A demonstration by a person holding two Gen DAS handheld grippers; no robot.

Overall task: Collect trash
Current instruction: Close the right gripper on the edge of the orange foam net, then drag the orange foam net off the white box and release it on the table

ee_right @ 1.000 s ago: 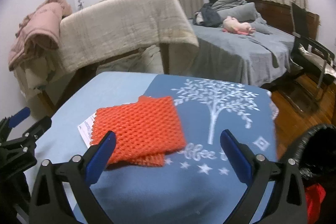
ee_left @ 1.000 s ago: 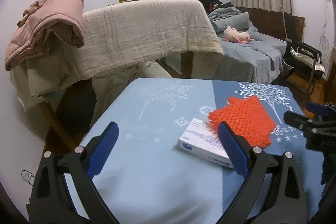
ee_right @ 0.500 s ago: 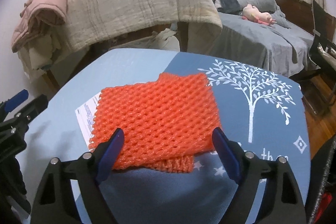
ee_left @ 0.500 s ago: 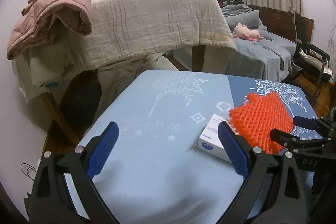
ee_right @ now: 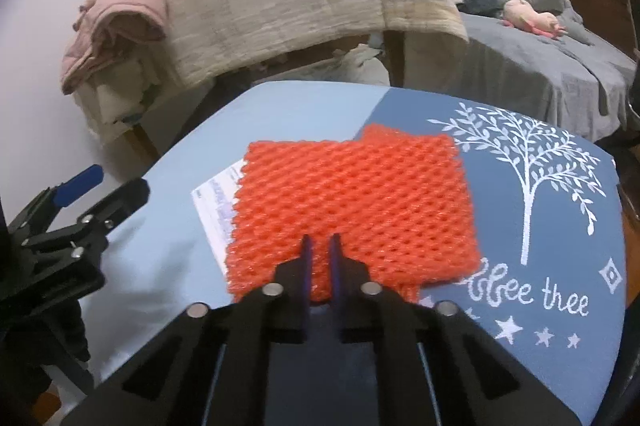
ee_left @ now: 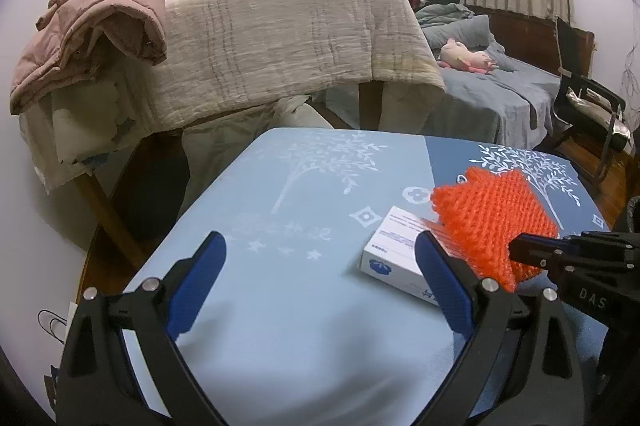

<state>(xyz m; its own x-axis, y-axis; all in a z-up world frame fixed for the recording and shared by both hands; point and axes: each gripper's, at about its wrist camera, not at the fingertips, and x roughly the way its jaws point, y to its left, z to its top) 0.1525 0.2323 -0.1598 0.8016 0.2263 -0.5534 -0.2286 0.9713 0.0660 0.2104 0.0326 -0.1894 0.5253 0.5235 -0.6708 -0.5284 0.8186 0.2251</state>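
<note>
1. Since a second ago the right gripper has gone from wide open to pinched nearly closed on the near edge of the orange foam net.
2. The left gripper hangs wide open, holding nothing, over bare tablecloth.
3. The net lies straight ahead of the right gripper, partly over the white box, long axis crosswise; the right hand is nearer.
4. Beyond, the table's far edge faces the draped chair; room to lift looks open.
</note>
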